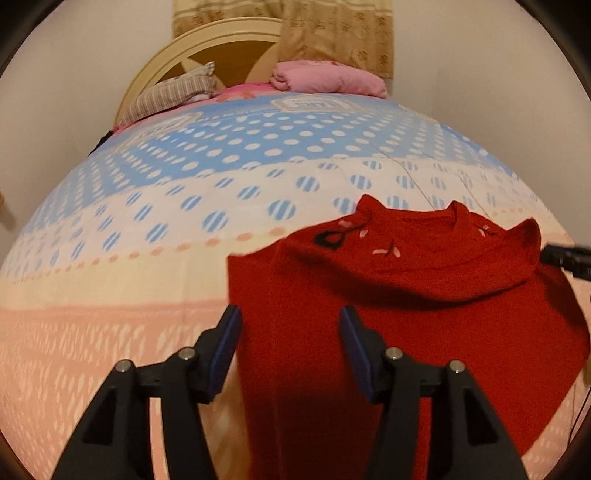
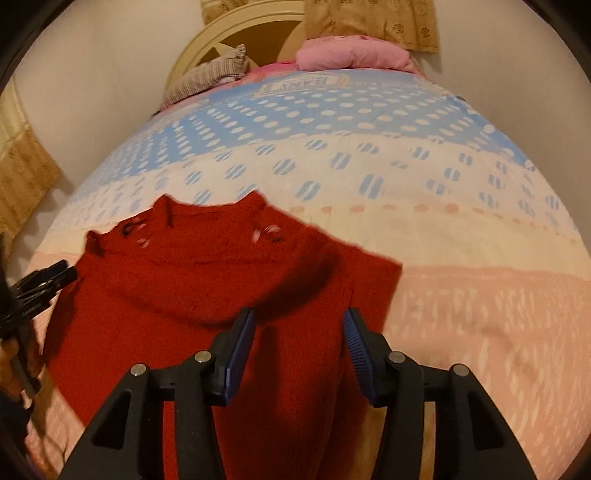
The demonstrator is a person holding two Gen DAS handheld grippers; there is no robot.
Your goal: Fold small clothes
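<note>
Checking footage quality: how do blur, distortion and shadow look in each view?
Left wrist: fisheye bulges the dotted bedspread; the red knitted sweater is soft, its near part shadowed. Right wrist: same bulge, sweater's edge smeared.

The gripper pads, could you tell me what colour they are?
Dark blue pads on black fingers, clearest in the right wrist view.

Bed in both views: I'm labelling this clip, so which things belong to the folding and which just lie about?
For the job:
red jumper
left hand-held gripper
right hand-held gripper

Lying about:
pink blanket
striped pillow
bedsheet
curtain
</note>
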